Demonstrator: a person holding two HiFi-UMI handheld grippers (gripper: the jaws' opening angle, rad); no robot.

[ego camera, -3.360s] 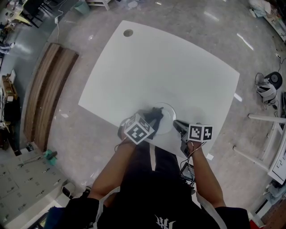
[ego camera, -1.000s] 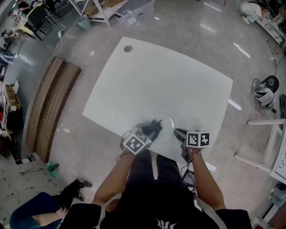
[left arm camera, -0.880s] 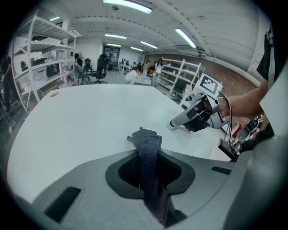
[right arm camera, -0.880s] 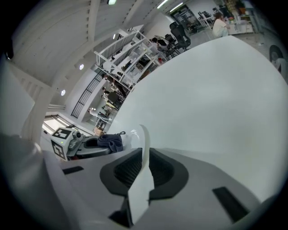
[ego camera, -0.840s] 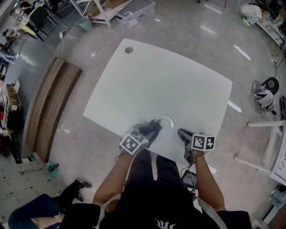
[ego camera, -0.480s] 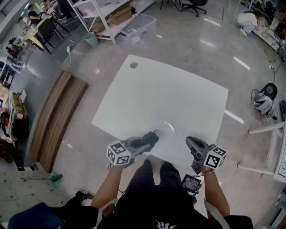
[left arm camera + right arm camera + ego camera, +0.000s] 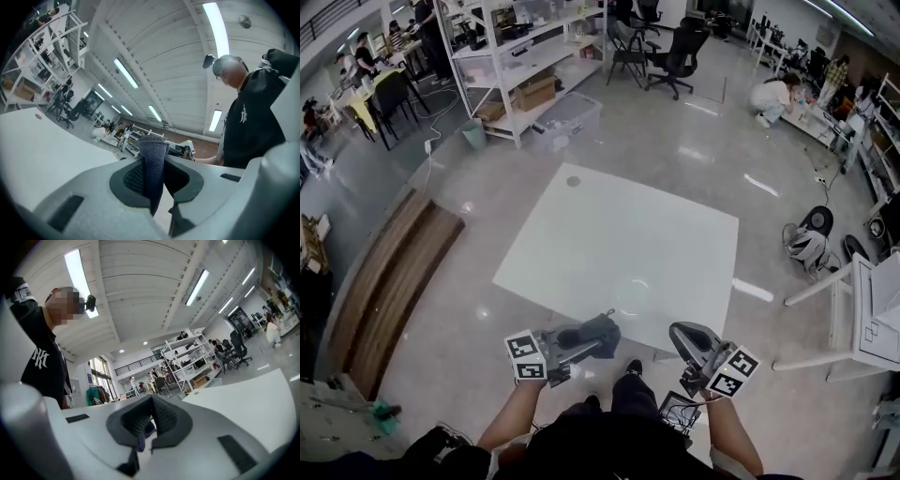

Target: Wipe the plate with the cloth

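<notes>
Left claw (image 7: 154, 164) clamps the cloth (image 7: 153, 145); right claw (image 7: 152, 399) is closed.

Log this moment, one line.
left gripper shut on dark grey cloth | right gripper shut | clear glass plate on white table, untouched

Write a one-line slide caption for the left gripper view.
Left tool clamped on a dark cloth, aimed up at the ceiling lights, white table at left.
</notes>
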